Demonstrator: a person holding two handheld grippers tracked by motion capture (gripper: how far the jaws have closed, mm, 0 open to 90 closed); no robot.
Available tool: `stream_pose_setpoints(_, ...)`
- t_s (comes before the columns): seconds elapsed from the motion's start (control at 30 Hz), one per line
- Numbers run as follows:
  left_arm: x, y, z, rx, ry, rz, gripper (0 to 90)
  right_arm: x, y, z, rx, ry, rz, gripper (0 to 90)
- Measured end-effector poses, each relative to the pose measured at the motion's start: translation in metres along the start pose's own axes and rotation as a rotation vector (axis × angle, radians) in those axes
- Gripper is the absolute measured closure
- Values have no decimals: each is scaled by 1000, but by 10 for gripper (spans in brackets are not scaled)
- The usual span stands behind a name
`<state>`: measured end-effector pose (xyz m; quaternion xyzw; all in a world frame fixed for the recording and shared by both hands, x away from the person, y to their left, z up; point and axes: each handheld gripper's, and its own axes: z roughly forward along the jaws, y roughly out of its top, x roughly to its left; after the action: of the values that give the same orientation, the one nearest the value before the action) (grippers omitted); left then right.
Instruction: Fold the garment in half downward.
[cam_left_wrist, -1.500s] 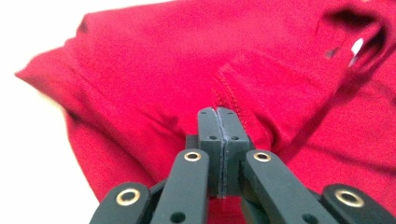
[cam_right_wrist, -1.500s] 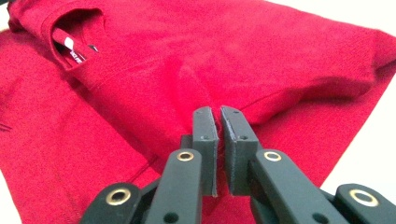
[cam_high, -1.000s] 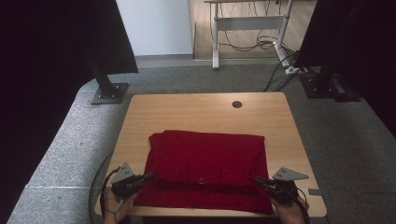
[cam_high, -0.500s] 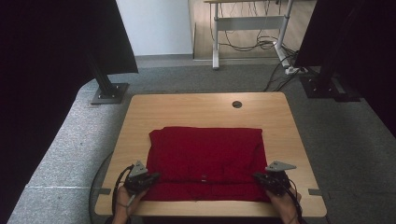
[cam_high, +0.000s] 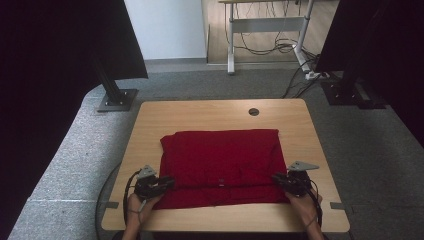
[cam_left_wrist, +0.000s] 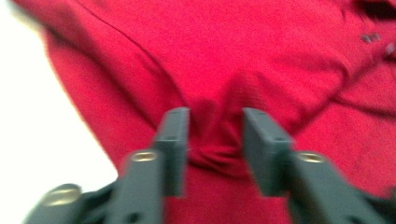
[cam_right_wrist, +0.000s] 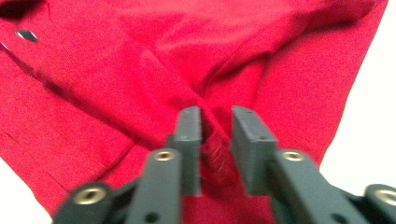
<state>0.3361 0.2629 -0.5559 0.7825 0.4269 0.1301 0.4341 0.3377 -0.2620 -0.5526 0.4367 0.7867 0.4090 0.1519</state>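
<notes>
A red shirt (cam_high: 220, 160) lies folded into a rectangle on the wooden table (cam_high: 200, 115). My left gripper (cam_high: 167, 182) rests at the shirt's near left edge, and my right gripper (cam_high: 277, 179) at its near right edge. In the left gripper view the jaws (cam_left_wrist: 215, 116) have just been opening; a loose ridge of red cloth (cam_left_wrist: 233, 46) lies in the wide gap, untouched by the pads. In the right gripper view the jaws (cam_right_wrist: 217, 114) have also just been opening, more narrowly, with a bunched fold of the shirt (cam_right_wrist: 140, 56) between them.
A round cable hole (cam_high: 254, 111) sits at the table's far side. Bare wood runs along the near edge (cam_high: 225, 217) and both sides of the shirt. Black stands (cam_high: 117, 97) and a desk frame (cam_high: 265, 30) stand on the floor beyond.
Both grippers have moved from the table's near corners inward and away from me, sinking onto the shirt. The shirt's near edge now lies farther from the table edge, and its outline is narrower.
</notes>
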Motion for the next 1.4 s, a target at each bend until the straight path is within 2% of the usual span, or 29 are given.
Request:
stream_pose_setpoints(0.13,1,16,-11,-55,-20,-19,424,3,8,-8,-61,22,-3,549)
stream_pose_setpoints(0.2,-3,27,-12,-67,-41,-2,395,7,14,-12,-84,24,-20,511)
stream_pose_setpoints(0.27,-10,38,-10,-67,-47,32,380,12,22,-13,-102,38,-37,486)
stream_pose_setpoints(0.43,-26,58,15,-16,-86,94,365,25,38,-2,-100,82,-84,446)
stream_pose_setpoints(0.53,-33,65,33,22,-84,128,363,31,43,10,-98,106,-118,443)
stream_pose_setpoints(0.63,-41,72,48,50,-98,158,364,36,47,22,-86,122,-135,444)
stream_pose_setpoints(0.73,-49,76,62,83,-92,199,371,41,50,33,-79,138,-155,443)
stream_pose_setpoints(0.93,-54,73,79,114,-110,206,413,52,55,55,-51,170,-206,430)
stream_pose_setpoints(1.03,-55,67,82,134,-94,227,445,54,53,67,-12,173,-224,463)
stream_pose_setpoints(1.07,-56,65,82,136,-84,240,452,54,52,70,4,177,-232,513)
stream_pose_setpoints(1.17,-59,60,81,134,-82,267,566,59,49,74,46,146,-270,668)
stream_pose_setpoints(1.27,-63,58,78,120,-62,302,709,59,48,71,46,135,-252,808)
stream_pose_setpoints(1.4,-62,56,72,83,-72,306,820,60,49,65,38,137,-258,834)
